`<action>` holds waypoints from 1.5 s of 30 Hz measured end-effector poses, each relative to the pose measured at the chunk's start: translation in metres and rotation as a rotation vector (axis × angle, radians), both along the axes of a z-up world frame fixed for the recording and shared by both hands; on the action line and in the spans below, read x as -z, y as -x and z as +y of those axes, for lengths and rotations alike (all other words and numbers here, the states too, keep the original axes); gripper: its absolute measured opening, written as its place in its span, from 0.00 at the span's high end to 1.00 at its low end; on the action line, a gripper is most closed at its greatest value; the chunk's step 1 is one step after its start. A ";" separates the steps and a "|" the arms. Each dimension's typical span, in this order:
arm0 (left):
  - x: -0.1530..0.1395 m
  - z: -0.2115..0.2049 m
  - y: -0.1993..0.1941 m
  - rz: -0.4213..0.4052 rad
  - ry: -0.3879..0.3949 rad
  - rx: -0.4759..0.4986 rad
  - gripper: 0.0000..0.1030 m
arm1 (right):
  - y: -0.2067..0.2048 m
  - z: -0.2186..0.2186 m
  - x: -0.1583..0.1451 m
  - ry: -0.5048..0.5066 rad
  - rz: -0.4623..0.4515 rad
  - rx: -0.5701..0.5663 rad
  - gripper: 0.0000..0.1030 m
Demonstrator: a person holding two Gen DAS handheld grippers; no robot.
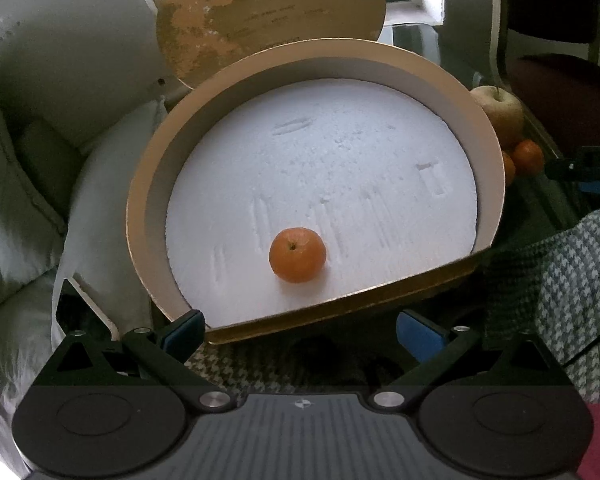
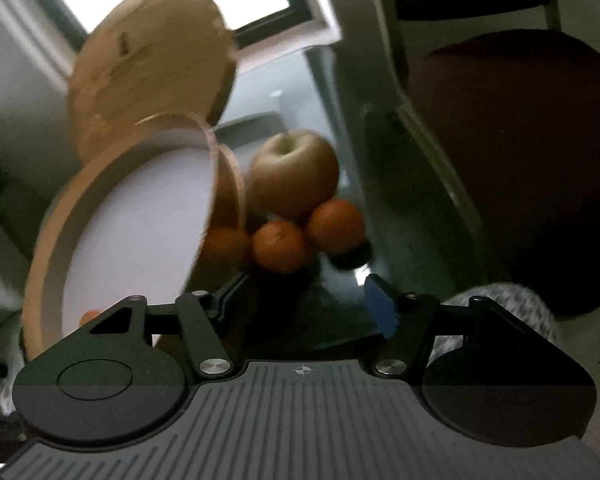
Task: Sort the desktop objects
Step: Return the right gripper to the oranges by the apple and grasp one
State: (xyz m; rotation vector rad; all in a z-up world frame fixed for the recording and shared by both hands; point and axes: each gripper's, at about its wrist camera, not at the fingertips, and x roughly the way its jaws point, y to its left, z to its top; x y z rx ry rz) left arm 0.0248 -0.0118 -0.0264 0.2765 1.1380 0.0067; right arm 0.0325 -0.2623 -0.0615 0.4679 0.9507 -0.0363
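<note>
Near the box point(image 1: 140, 216) edge, left gripper point(image 1: 300, 328) spread empty, right gripper point(image 2: 304, 300) parted, holding nothing, facing oranges point(image 2: 278, 246).

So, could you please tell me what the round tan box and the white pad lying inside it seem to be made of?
The round tan box looks like matte cardboard: a thin wall, tan outside and white inside, with a golden edge along its near rim. The white pad inside it looks like expanded polystyrene foam: a grainy, dull surface with pressed-in dents and grooves. Neither is certain from looks alone.

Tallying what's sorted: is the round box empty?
No. One orange sits on the white foam inside the round box; nothing else is in it.
</note>
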 end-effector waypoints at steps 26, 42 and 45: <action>0.009 0.000 -0.013 0.040 -0.001 -0.015 0.01 | -0.057 -0.023 0.049 -0.051 0.009 0.041 0.47; 0.003 0.005 -0.002 0.010 0.018 -0.016 0.01 | -0.039 -0.033 0.049 -0.119 0.060 0.112 0.56; 0.002 0.003 0.004 0.004 0.025 -0.002 0.01 | -0.027 -0.036 0.043 -0.113 0.063 0.128 0.56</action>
